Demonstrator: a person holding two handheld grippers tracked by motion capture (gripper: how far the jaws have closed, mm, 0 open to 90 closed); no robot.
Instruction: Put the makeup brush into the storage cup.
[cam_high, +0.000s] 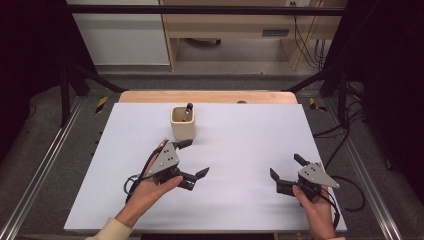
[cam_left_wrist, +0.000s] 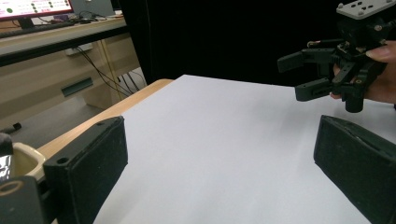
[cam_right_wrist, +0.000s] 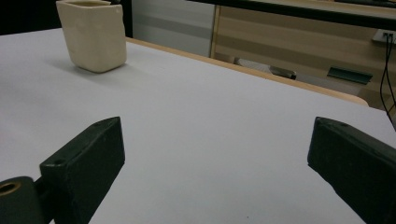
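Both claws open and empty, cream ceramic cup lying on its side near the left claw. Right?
Not quite. The cream ceramic cup stands upright, with a dark pen-like item sticking out of it, as the high view shows. The rest holds: left claw and right claw are open and empty, the cup nearer the left.

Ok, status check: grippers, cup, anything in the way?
Left gripper open, holding nothing, just short of the cup. Right gripper open, off to the right. Cup upright, dark stick inside. Nothing between.
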